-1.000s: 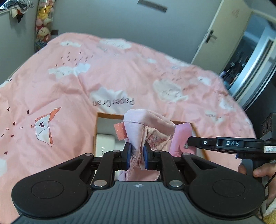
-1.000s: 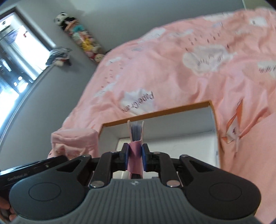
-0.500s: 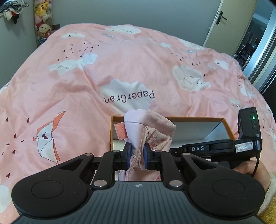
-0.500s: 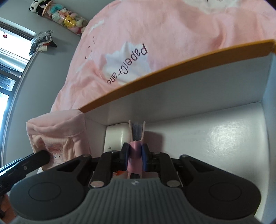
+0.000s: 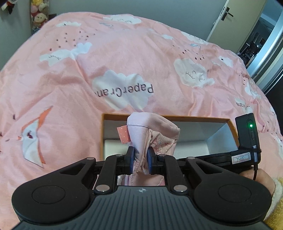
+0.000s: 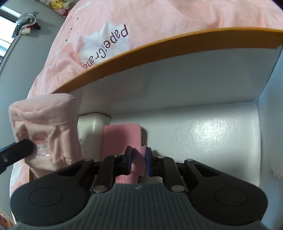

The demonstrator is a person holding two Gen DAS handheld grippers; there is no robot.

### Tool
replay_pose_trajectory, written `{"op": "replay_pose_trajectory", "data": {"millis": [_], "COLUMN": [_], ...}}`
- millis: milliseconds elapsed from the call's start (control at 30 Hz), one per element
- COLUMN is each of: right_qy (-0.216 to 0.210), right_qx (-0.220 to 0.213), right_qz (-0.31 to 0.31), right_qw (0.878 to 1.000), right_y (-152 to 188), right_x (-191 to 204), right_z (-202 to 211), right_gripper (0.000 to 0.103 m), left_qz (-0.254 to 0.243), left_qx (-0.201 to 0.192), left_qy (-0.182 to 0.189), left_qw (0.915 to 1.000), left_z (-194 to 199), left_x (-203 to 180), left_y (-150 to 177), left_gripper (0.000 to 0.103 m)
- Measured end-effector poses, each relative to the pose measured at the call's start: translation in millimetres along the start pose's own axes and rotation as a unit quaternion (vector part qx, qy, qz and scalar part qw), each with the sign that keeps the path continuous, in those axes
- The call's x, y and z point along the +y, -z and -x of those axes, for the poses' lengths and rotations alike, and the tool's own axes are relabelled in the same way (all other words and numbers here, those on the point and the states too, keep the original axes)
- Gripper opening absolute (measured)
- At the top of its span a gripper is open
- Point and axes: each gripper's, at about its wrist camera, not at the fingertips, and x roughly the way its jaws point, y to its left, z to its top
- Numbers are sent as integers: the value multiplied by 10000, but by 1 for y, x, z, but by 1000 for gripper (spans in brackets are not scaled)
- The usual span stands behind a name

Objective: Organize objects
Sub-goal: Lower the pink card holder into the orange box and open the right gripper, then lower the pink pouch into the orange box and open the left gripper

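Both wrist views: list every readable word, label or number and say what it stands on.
"PaperCran", cut off by a fold: white cloud on the pink duvet.
"PaperCrane": the same cloud, right wrist view.
Handwritten sticker on the right gripper's body: too small to read.
Small marks on the white item in the box: unreadable.

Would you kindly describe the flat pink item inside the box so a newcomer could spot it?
On the pink bedspread sits an orange-rimmed white box. The pink notebook lies on its floor beside a cream block, clamped in the right tool; unlike the bundled pink cloth, it is flat and stiff.
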Motion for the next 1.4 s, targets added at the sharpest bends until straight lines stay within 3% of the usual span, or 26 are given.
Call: {"op": "replay_pose_trajectory", "data": {"millis": [167, 333, 533, 633, 800, 933, 1033, 1233, 1400], "right_qy": [226, 758, 247, 79, -158, -233, -130, 3, 100], "right_qx": [-530, -1153, -1061, -912, -768, -717, -688, -689, -1030], "right_qz": [154, 581, 388, 357, 289, 323, 370, 483, 744], "right_qw": [9982, 9887, 9933, 9952, 9965, 9966, 9969, 9965, 9918], "right_y": [11, 24, 23, 21, 20, 18, 17, 16, 26], "right_x": [-3, 2, -4, 2, 6, 10, 15, 19, 29], "right_z": [35, 67, 66, 51, 41, 35, 30, 27, 56], "right_gripper": [20, 28, 31, 33, 33, 23, 22, 24, 34], "left_qz": [330, 923, 1392, 1293, 425, -154, -800, -734, -559], "left_qx": [368, 798, 844, 811, 646, 519, 489, 518, 31], "left_qy": [475, 643, 331, 223, -336, -671, -925, -797, -758], "left_qw": [9976, 9904, 9861, 9880, 9964, 9963, 9913, 9928, 9955], "left_z": [-19, -52, -70, -70, -69, -69, -74, -77, -42], "left_x": [-2, 6, 16, 15, -3, -14, -26, -24, -24], "left_y": [-1, 5, 9, 8, 8, 11, 14, 14, 13], "left_gripper": [17, 17, 18, 21, 25, 26, 31, 29, 29]}}
